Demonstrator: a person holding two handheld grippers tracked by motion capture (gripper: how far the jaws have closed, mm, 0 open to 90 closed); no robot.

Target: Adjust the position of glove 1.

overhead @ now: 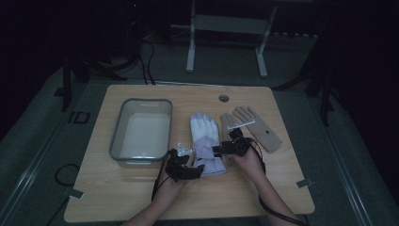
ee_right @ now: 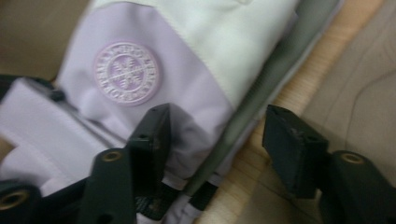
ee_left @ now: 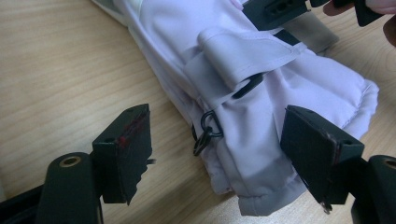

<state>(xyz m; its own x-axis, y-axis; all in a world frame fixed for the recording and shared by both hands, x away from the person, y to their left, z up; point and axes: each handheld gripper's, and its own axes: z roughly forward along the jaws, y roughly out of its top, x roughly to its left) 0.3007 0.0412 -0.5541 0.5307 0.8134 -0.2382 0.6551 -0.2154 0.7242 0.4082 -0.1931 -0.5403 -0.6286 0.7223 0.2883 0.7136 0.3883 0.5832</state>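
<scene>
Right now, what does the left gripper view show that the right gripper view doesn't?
Left gripper view alone: the lilac glove's cuff end, its strap tab and a black clip ring, between the left gripper's open jaws. Right gripper view alone: a round snowflake badge, the glove's white upper part and a grey edge strip between the right gripper's open jaws. Shared: the lilac fabric and the wooden table.

Wooden table point(overhead: 141, 197), grey bin point(overhead: 141, 129), lilac-and-white glove point(overhead: 205, 143), tan glove point(overhead: 259, 128) lying on it.
</scene>
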